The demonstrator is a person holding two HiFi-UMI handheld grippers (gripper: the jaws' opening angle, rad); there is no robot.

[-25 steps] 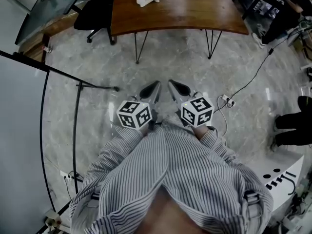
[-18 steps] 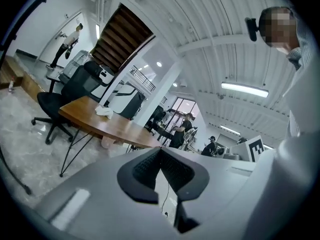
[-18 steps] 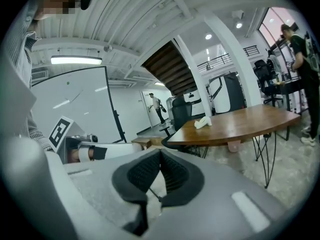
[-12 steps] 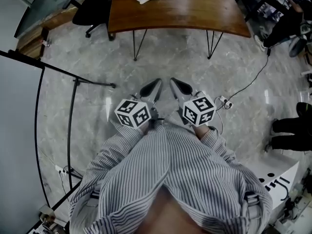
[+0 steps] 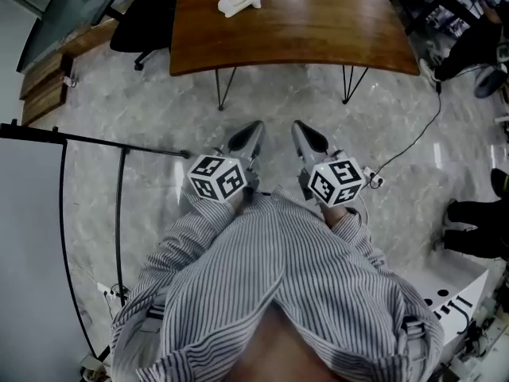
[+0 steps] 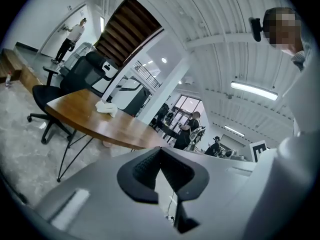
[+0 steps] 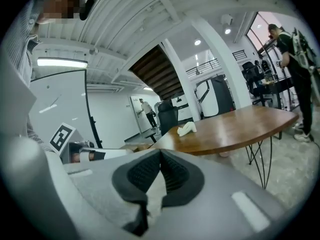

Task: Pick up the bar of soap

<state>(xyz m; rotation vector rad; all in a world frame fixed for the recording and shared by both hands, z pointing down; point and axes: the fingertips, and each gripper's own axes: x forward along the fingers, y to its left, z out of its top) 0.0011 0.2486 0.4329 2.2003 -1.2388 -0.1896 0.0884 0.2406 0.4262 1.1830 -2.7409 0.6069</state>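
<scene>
A white lumpy object, apparently the bar of soap (image 5: 238, 1), lies on the far left part of a brown wooden table (image 5: 318, 22). It also shows in the left gripper view as the soap (image 6: 106, 107) and in the right gripper view as the soap (image 7: 186, 128). Both grippers are held close to the striped shirt, above the marble floor and well short of the table. The left gripper (image 5: 253, 128) is shut with nothing in it, jaws meeting in its own view (image 6: 160, 149). The right gripper (image 5: 301, 128) is likewise shut and empty (image 7: 160, 152).
A black office chair (image 5: 147, 14) stands at the table's left end. A black tube stand (image 5: 119, 146) with a white panel (image 5: 28, 237) is on my left. A cable (image 5: 413, 130) runs over the floor on the right, near a person's dark shoes (image 5: 477, 221).
The table and soap have drawn nearer and lower in the head view. Both grippers have moved slightly forward, still shut side by side.
</scene>
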